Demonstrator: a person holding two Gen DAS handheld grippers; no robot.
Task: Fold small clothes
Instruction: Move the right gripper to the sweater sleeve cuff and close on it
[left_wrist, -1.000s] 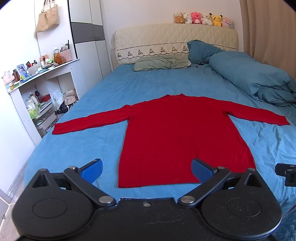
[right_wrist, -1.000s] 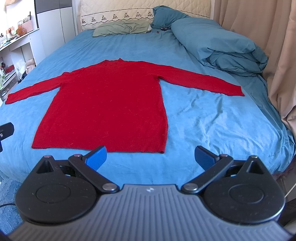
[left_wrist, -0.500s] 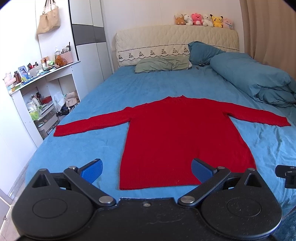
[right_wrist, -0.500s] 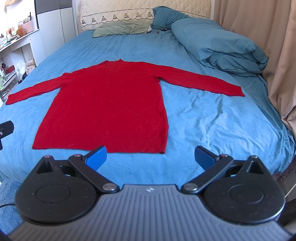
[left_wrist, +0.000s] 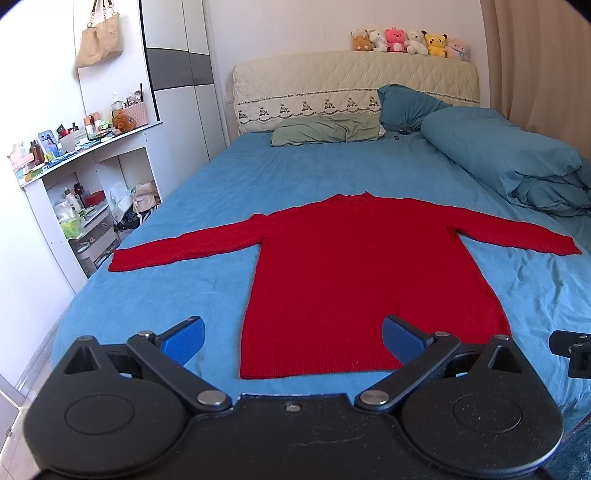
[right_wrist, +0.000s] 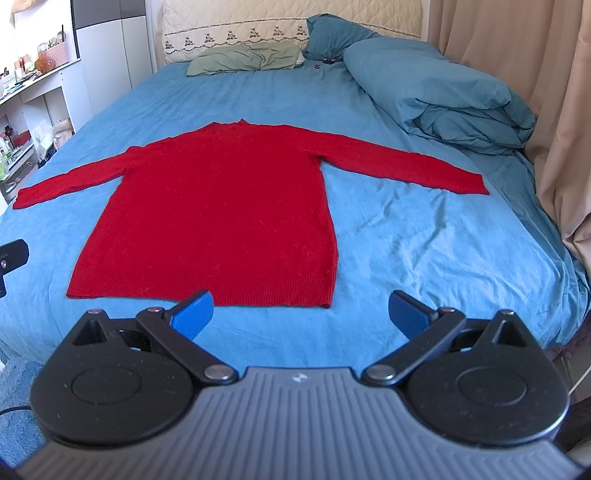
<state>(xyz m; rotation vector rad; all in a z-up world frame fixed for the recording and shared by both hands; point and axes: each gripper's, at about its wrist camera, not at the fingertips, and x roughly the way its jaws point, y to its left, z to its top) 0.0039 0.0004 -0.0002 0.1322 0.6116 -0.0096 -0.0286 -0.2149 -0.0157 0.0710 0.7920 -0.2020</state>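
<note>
A red long-sleeved sweater (left_wrist: 354, 266) lies flat on the blue bed sheet, both sleeves spread out, hem toward me; it also shows in the right wrist view (right_wrist: 221, 206). My left gripper (left_wrist: 293, 339) is open and empty, hovering just short of the hem's left part. My right gripper (right_wrist: 301, 314) is open and empty, near the hem's right corner (right_wrist: 327, 302). The edge of the right gripper shows at the far right of the left wrist view (left_wrist: 572, 350).
A folded blue duvet (left_wrist: 517, 166) and pillows (left_wrist: 328, 129) lie at the head and right of the bed. A white shelf unit (left_wrist: 74, 192) with clutter stands left. Curtains (right_wrist: 554, 110) hang right. Plush toys (left_wrist: 406, 40) sit on the headboard.
The left gripper has drifted slightly, so the sweater sits a little lower in its view. The right gripper has barely moved. Both stay open.
</note>
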